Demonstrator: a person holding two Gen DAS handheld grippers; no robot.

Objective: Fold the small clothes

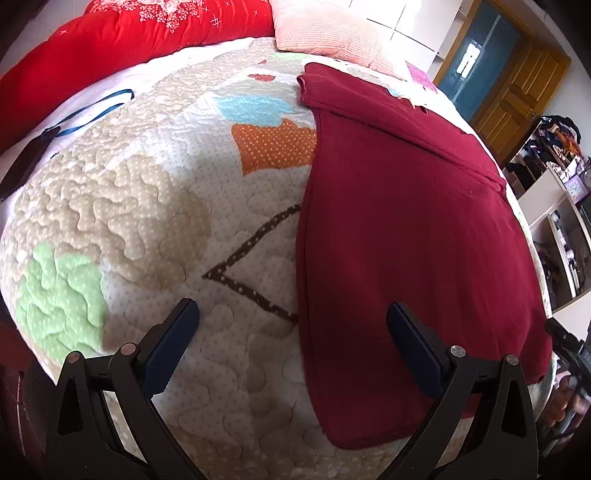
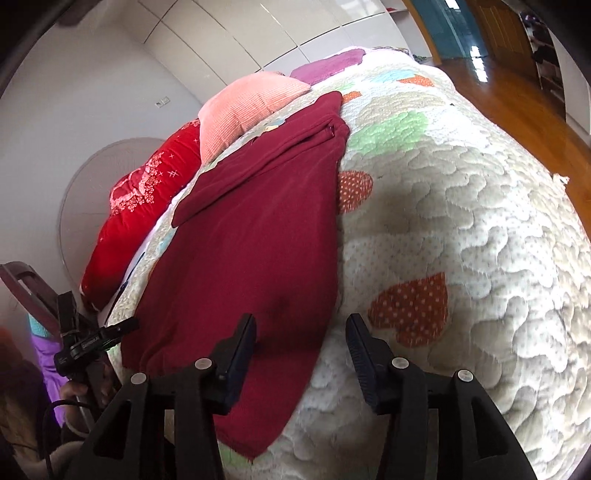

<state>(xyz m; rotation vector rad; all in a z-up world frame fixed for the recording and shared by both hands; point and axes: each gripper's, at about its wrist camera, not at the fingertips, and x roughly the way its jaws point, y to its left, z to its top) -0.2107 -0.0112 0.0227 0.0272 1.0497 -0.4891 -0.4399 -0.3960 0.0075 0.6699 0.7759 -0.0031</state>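
I have the dark red garment (image 1: 406,236) lying flat on the quilted bed (image 1: 155,206), and I take it as my landmark. It looks already folded lengthwise into a long panel, with a sleeve or upper part laid across its far end near the pink pillow (image 1: 332,33). I judge it was spread this way so that its long edges run straight and its near hem sits close to me, ready for a crosswise fold.

My left gripper (image 1: 295,314) hovers over the garment's near left edge, wide open: one finger is above the bare quilt beside the garment, the other above the red cloth. It holds nothing, and I cannot tell whether the fingers touch the fabric.

My right gripper (image 2: 301,325) hangs over the garment's near right edge, moderately open and empty, with one finger over the cloth and the other over the quilt just beside it.

Both straddle an edge, which I read as lining up to pinch the near corners. The red blanket (image 1: 110,40) lies well beyond the garment.
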